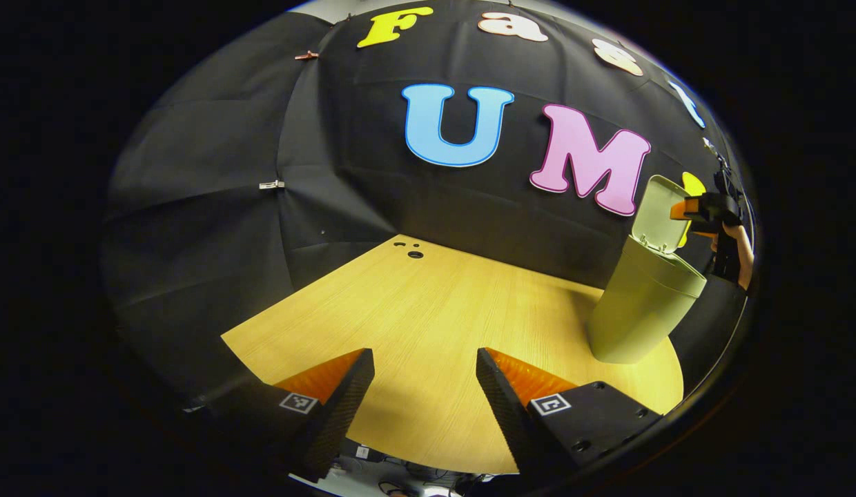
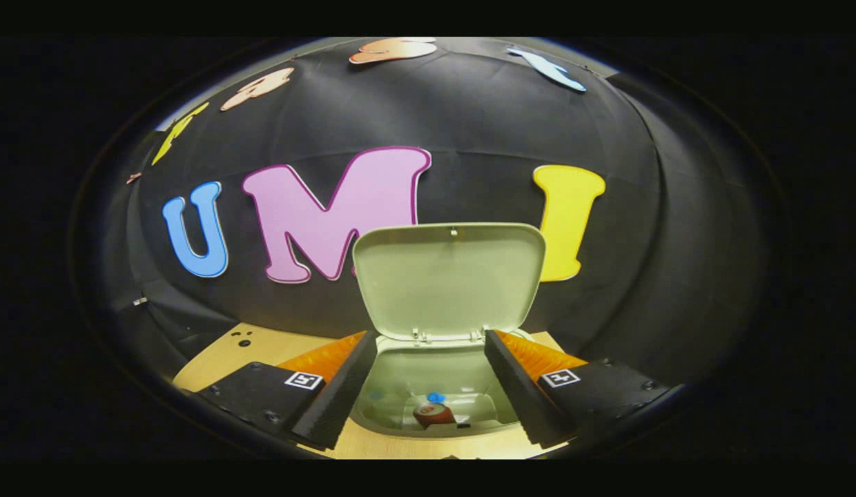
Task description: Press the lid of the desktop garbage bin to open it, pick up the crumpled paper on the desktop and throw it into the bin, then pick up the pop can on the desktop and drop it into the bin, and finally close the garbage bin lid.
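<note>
Both jaws spread, empty. Right gripper directly above open bin; lid upright ahead; pop can inside. Left gripper above bare surface.

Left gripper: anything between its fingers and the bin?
No. In the left gripper view, only bare desktop lies between the left gripper and the bin.

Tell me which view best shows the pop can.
The right gripper view: it looks down into the open bin, where the pop can lies at the bottom. The left gripper view sees the bin from outside, its wall hiding the contents.
</note>
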Demonstrator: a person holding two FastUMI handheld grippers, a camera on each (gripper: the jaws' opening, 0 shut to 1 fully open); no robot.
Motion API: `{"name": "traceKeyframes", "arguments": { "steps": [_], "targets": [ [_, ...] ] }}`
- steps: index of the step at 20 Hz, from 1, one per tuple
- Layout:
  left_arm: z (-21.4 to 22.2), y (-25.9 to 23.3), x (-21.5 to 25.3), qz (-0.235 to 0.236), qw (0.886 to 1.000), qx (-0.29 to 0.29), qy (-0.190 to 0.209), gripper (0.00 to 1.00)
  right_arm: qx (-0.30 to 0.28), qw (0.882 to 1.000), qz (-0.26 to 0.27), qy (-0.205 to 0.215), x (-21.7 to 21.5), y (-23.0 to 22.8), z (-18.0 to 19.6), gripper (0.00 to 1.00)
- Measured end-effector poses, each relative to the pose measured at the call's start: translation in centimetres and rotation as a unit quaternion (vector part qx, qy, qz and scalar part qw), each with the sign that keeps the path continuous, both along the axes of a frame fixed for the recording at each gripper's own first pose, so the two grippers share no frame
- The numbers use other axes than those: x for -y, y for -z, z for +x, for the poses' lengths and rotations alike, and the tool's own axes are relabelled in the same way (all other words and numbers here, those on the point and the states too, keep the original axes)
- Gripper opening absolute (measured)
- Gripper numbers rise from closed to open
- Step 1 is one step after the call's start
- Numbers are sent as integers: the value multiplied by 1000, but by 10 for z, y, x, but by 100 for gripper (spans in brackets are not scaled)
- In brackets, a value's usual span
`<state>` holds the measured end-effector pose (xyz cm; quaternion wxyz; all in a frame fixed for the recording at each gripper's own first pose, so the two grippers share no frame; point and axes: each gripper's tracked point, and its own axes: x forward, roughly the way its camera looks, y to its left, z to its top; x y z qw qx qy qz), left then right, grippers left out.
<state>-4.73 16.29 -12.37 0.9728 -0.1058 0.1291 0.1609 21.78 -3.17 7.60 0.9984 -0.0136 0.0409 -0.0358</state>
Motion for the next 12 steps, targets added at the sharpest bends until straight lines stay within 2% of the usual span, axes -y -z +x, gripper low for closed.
{"name": "traceKeyframes", "arguments": {
  "steps": [10,12],
  "targets": [
    [28,-3,25,20,999,-10,42,96,66,997,-7,-34,-12,-117,11,98],
    [34,-3,26,27,999,-9,46,96,61,998,-11,-23,-4,-125,24,98]
  ]
}}
